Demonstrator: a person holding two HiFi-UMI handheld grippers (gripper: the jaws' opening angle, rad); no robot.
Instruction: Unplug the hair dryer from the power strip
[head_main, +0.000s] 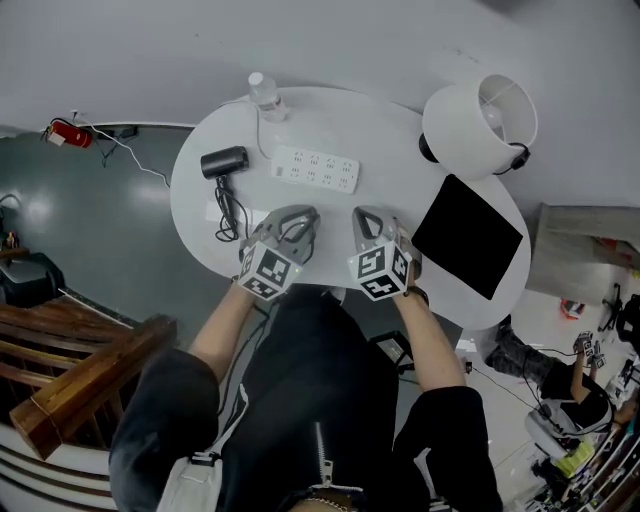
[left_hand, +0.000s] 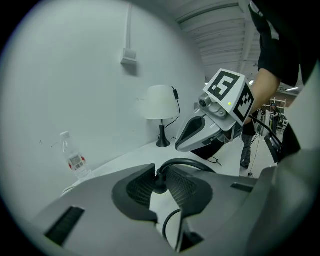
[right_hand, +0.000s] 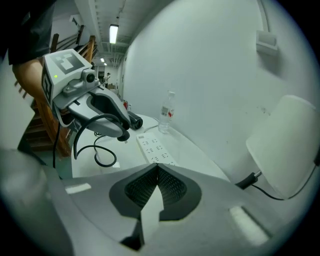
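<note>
Plastic pwr strip (head_main: 315, 169); smooth matt table (head_main: 390, 150).

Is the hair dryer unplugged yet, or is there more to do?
It looks unplugged: the power strip has no plug in it. The left gripper grips the black cord of the hair dryer at its plug end, above the table. The right gripper is shut and empty. Left, probably: setting the cord down.

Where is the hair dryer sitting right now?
In the head view, the hair dryer lies at the left of the white table, just left of the power strip, near the water bottle.
</note>
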